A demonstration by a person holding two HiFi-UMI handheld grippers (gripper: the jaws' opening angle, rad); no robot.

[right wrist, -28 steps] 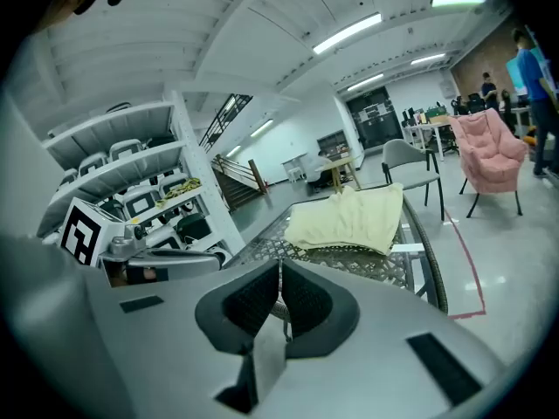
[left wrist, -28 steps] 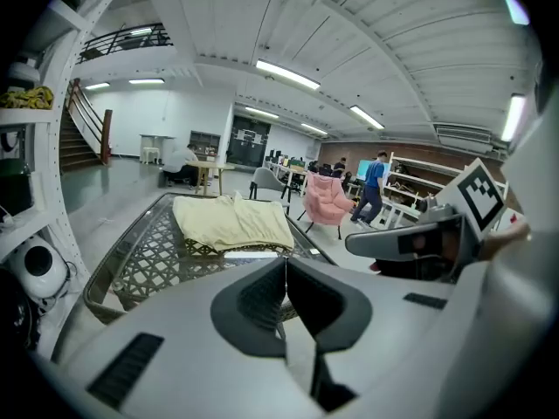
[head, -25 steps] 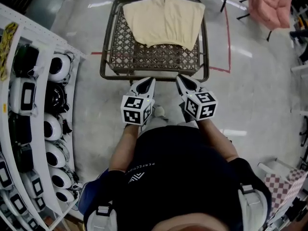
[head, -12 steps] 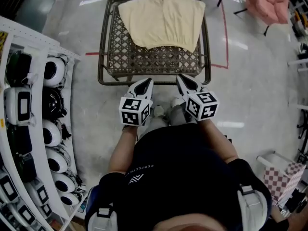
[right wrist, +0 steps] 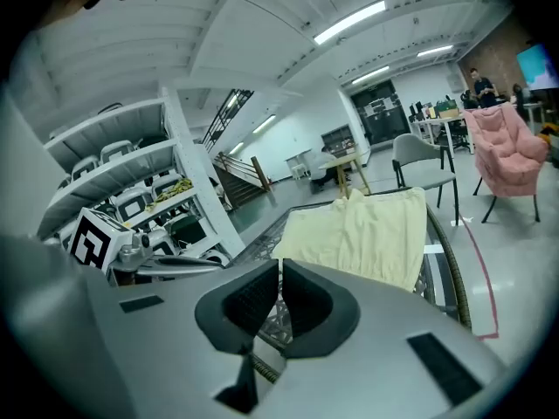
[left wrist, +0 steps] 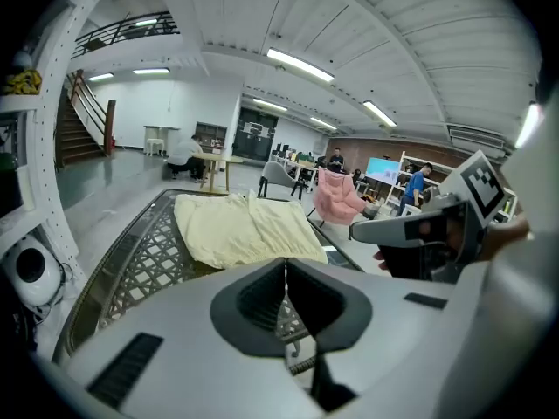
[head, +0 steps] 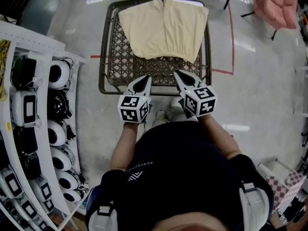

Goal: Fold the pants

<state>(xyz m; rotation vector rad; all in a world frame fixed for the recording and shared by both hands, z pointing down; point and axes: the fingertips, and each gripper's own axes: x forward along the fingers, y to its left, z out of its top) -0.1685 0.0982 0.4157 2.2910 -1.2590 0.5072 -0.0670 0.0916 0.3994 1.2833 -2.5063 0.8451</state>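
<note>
Pale yellow pants (head: 163, 30) lie spread flat on the far half of a dark lattice-top table (head: 103, 76), waistband toward me. My left gripper (head: 146, 79) and right gripper (head: 177, 74) are side by side over the table's near rim, both shut with nothing between the jaws and short of the pants. In the left gripper view the pants (left wrist: 236, 230) lie beyond the shut left gripper (left wrist: 285, 264), and the right gripper (left wrist: 419, 230) shows at the right. The right gripper view has the pants (right wrist: 367, 230) ahead of the shut right gripper (right wrist: 280, 264).
A white shelf rack (head: 36, 32) with several round white and black devices (head: 57, 73) runs along my left. A pink chair (head: 276, 4) stands at the far right, and red tape (head: 231, 42) marks the floor beside the table. A checkered item (head: 281, 186) sits at lower right.
Both grippers have moved forward together from in front of the table to over its near rim. They stay shut, and the pants have not moved.
</note>
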